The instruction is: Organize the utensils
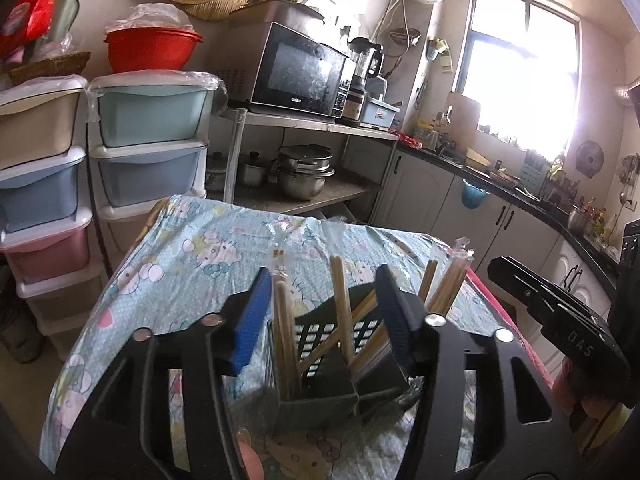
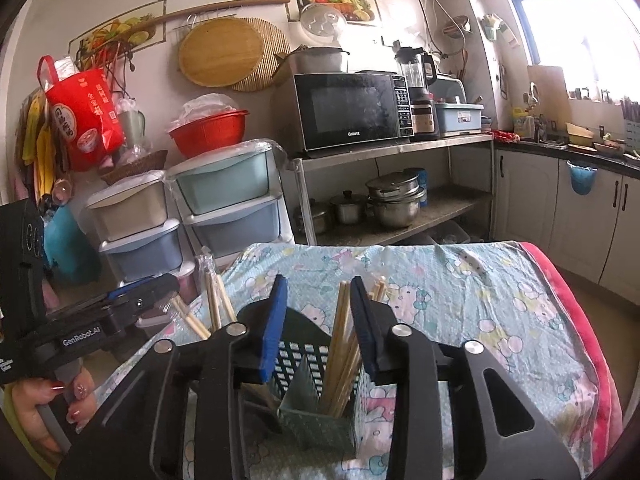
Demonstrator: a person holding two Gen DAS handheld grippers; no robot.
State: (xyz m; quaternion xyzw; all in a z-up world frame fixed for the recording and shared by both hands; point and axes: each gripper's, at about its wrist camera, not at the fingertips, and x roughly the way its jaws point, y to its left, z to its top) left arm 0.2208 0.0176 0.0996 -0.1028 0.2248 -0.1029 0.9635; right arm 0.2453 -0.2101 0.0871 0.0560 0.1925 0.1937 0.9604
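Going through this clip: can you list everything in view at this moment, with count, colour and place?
utensil caddy: one, grey-green, slotted, on the table under both grippers
chopsticks: several, pale wood, some plastic-wrapped, upright in the caddy
tablecloth: one, light blue cartoon print, covering the table
microwave: one, black, on the metal shelf
pots: several, steel, lower shelf
drawer units: two stacks, pastel, left of the shelf
red bowl: one, atop the drawers
left gripper: black, blue pads, open around chopsticks
right gripper: same, open around chopsticks
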